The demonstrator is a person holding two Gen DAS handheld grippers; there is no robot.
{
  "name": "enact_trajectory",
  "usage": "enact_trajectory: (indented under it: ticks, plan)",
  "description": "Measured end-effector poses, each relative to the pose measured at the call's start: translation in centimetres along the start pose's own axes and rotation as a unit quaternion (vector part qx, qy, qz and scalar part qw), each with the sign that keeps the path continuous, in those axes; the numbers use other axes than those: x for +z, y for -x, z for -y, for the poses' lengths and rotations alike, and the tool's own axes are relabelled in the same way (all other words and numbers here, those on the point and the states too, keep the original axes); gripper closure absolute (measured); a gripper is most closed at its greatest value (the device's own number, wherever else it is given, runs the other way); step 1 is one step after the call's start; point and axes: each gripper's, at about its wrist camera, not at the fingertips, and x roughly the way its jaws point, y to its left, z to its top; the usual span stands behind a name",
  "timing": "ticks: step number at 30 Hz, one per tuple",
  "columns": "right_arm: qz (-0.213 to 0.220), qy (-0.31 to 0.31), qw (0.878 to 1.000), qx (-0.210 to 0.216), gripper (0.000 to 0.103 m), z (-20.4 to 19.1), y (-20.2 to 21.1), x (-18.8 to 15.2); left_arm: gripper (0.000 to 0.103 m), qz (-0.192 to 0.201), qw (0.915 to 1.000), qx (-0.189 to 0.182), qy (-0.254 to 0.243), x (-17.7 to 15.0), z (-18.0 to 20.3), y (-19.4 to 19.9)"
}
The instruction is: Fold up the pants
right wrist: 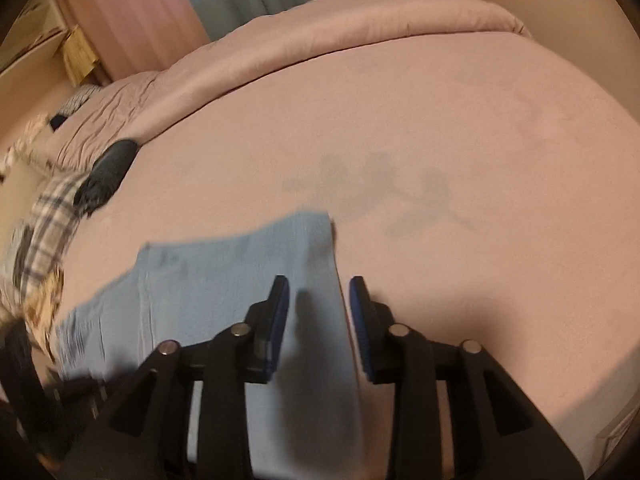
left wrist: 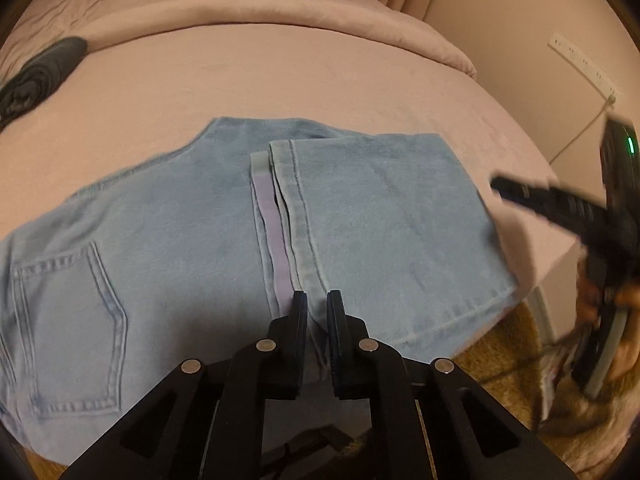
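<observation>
Pink bed (left wrist: 280,80), folded jeans (left wrist: 200,220)

Pink bedsheet (left wrist: 280,80) covers bed; rolled dark grey garment (left wrist: 40,72) at far left; plaid checked cloth (right wrist: 52,216) beside it; white power strip (left wrist: 580,62) on wall.

Jeans (right wrist: 224,280) blurred in right view, near end cut off.

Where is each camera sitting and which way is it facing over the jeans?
Left wrist: on the left hand-held gripper, low over the folded jeans, facing up the bed; the right hand-held gripper shows at its right.
Right wrist: on the right hand-held gripper, higher, over the jeans' edge.
Shared: jeans, bed, dark bundle.
</observation>
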Motion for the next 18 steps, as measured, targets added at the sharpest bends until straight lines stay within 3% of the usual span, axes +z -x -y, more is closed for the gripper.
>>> enact_trajectory:
  ticks: [6, 10, 18]
  plan:
    - [-0.055, -0.028, 0.998, 0.013, 0.066, 1.6, 0.2, -5.5, 0.095, -0.010, 0.9998, 0.014, 0.006, -0.7, -1.2, -1.1]
    - [-0.032, -0.032, 0.999, 0.010, 0.079, 2.0, 0.5, -7.8, 0.094, -0.004, 0.9993, 0.036, -0.010, -1.2, -1.2, -1.1]
    - [-0.022, -0.024, 0.999, -0.007, 0.081, 1.6, 0.4, -8.0, 0.096, 0.000, 0.9996, 0.023, 0.017, -1.5, -3.1, -0.5]
